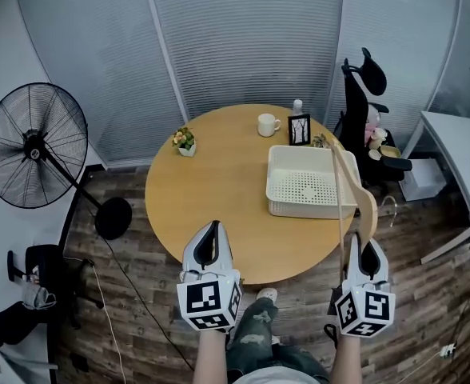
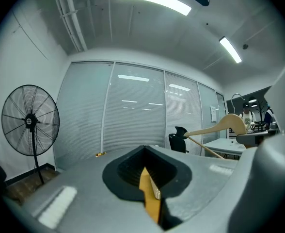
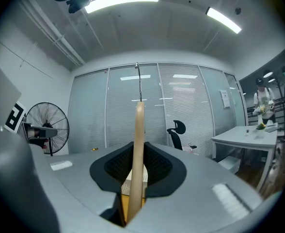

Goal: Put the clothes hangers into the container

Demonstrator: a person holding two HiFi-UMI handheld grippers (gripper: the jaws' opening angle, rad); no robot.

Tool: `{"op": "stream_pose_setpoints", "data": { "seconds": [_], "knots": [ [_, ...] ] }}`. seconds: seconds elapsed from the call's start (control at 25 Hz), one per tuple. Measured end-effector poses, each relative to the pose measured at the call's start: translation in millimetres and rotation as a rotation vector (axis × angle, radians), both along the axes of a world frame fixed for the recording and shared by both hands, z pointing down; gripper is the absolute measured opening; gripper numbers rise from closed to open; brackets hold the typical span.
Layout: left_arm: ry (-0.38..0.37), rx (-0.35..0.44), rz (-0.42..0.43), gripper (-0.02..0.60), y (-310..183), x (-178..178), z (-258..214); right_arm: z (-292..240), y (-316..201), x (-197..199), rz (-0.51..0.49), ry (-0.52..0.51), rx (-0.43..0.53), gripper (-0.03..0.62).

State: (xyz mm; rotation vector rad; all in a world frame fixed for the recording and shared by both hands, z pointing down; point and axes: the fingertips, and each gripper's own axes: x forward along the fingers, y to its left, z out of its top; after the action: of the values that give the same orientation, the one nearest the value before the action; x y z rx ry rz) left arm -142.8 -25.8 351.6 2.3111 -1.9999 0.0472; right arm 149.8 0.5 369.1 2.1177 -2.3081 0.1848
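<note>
A wooden clothes hanger (image 1: 355, 192) stands upright, with my right gripper (image 1: 363, 245) shut on its lower arm. Its bar reaches up over the right side of the white perforated container (image 1: 303, 184) on the round wooden table (image 1: 211, 182). In the right gripper view the hanger (image 3: 138, 144) rises edge-on from between the jaws, its metal hook at the top. My left gripper (image 1: 210, 229) hovers over the table's near edge, shut and empty. From the left gripper view, the hanger (image 2: 219, 127) shows off to the right.
At the table's far side stand a white mug (image 1: 267, 124), a black photo frame (image 1: 299, 129), a small bottle (image 1: 297, 106) and a little flower pot (image 1: 185, 141). A floor fan (image 1: 35, 146) stands left. A black office chair (image 1: 364, 94) and a white desk (image 1: 467, 154) stand right.
</note>
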Motion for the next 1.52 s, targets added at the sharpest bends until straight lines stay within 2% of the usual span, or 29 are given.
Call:
{"op": "stream_pose_setpoints", "data": {
  "seconds": [0.28, 0.8, 1.08, 1.52],
  "knots": [
    [0.002, 0.0, 0.002, 0.0, -69.5, -1.6, 2.4, -0.4, -64.0, -3.6, -0.011, 0.015, 0.002, 0.083],
    [0.01, -0.008, 0.055, 0.0, -195.1, 6.2, 1.8, -8.7, -174.3, -10.0, -0.016, 0.027, 0.008, 0.083],
    [0.007, -0.027, 0.078, 0.0, -231.5, 8.4, 10.3, 0.0, -205.5, -9.2, -0.008, 0.026, -0.013, 0.083],
    [0.012, -0.071, 0.093, 0.0, -259.3, 22.3, 29.2, 15.9, -230.5, 2.3, -0.02, 0.026, -0.063, 0.083]
  ]
}}
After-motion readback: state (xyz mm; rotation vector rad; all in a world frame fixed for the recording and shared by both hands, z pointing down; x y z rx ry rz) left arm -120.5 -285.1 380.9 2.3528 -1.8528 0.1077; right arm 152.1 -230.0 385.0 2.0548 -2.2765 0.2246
